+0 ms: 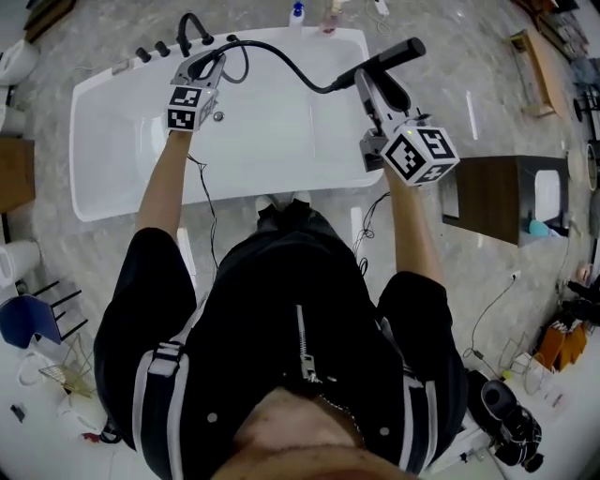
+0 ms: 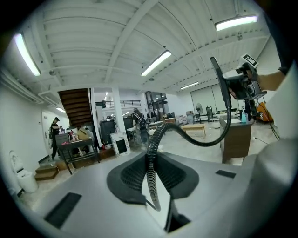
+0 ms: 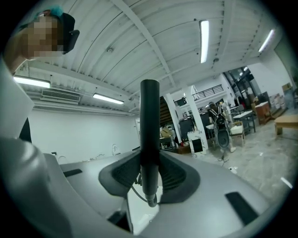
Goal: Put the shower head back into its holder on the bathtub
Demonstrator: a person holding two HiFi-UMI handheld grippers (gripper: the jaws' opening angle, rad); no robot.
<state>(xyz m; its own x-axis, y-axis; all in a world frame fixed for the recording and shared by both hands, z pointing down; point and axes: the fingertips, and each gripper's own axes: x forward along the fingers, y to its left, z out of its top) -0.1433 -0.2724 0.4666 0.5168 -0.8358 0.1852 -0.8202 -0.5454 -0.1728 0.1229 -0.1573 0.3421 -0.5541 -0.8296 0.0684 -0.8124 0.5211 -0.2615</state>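
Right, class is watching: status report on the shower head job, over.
Left gripper shut on hose. Right gripper shut on shower head, held over bathtub, not docked. Nothing seen blocking the black rim fittings.

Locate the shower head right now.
Head view, top, right of centre: the shower head is clamped in the right gripper above the right end of the bathtub, its hose running left to the left gripper.

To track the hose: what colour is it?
Black and ribbed; the shower hose shows best in the left gripper view.
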